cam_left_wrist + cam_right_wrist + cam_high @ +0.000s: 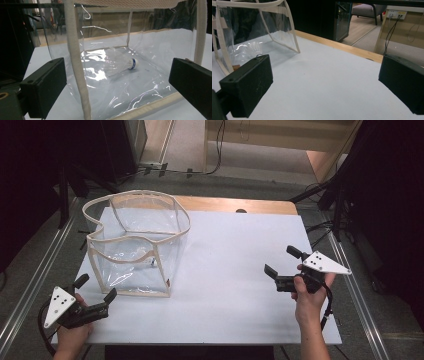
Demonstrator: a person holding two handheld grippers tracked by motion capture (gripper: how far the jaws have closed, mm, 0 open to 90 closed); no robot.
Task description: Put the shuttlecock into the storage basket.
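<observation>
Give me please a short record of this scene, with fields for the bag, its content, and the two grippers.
bag: clear bag with beige trim, open top, standing on the white table
content: shuttlecock lying on its side on the bag floor
left gripper: open, beside the bag's near corner, apart from it
right gripper: open, over bare table, far from bag

Clear bag (pixel 135 245) blocks left, open table (pixel 235 270) right

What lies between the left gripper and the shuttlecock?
The clear bag's transparent front wall and cream edge strip, seen in the left gripper view; the shuttlecock lies inside.
</observation>
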